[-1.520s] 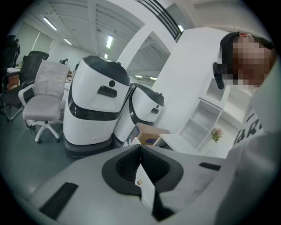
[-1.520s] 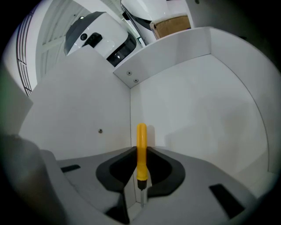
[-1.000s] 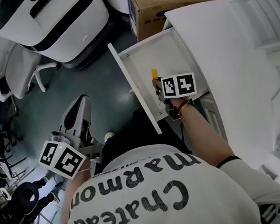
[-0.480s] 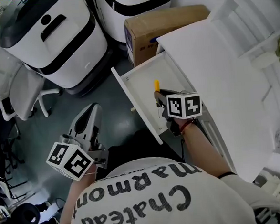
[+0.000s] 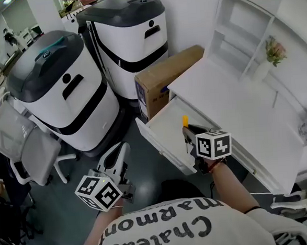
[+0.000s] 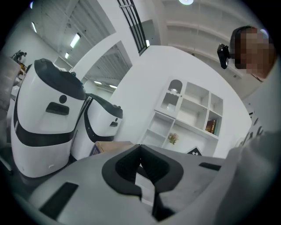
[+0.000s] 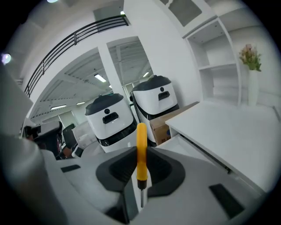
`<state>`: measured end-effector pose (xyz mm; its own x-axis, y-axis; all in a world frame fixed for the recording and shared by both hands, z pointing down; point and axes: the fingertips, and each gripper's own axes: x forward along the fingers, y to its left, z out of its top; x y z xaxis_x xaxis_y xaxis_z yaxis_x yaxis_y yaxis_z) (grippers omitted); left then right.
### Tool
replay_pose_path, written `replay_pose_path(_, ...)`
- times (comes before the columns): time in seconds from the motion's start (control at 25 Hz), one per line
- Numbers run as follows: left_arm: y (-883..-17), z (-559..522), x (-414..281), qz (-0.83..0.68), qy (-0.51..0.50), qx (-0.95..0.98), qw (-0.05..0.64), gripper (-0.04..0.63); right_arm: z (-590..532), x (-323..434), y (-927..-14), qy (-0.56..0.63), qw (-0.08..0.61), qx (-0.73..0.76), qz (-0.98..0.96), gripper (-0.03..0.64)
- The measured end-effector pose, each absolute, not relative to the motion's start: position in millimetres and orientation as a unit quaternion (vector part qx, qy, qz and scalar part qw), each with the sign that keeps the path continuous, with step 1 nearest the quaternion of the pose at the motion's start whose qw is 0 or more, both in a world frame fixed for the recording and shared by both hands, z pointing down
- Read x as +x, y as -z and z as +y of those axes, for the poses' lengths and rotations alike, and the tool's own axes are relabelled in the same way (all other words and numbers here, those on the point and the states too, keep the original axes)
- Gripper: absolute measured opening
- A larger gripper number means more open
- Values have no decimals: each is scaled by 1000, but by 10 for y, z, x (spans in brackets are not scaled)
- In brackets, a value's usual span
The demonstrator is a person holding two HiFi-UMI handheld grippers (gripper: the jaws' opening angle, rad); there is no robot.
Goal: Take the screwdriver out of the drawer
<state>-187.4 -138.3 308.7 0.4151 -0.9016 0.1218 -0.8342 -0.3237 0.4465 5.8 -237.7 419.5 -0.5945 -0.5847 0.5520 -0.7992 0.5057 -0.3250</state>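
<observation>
My right gripper [image 5: 187, 131] [image 7: 140, 169] is shut on a screwdriver [image 7: 141, 151] with a yellow handle [image 5: 185, 121]. The handle stands upright between the jaws and its thin metal shaft points down. The gripper hangs above the open white drawer [image 5: 167, 124], which sticks out of the white desk [image 5: 236, 105]. My left gripper [image 5: 120, 156] [image 6: 139, 159] is shut with nothing in it. It is held low on the left, over the grey floor and well apart from the drawer.
Two large white-and-black machines [image 5: 67, 91] [image 5: 132, 39] stand behind the left gripper. A cardboard box [image 5: 163, 77] sits beside the desk. White shelves [image 5: 244, 34] with a flower vase [image 5: 267, 59] rise at the desk's back. White office chairs [image 5: 21, 149] stand at far left.
The right gripper has risen out of the drawer with the screwdriver in its jaws. The left gripper has also come up a little. The head view has tilted up, so more of the room shows.
</observation>
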Motion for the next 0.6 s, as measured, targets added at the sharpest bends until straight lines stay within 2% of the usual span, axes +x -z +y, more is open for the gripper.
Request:
replay_pose_path(0.2,-2870,-1348,-1850,-507,92,833,200,23,-2049,-57,-3708,-248,152,431,-854,78)
replay_pose_path(0.6,-2690,-911,-1848,-463,101,865,167,23,-1418,-390,-2996,-207,34,461,-862,79)
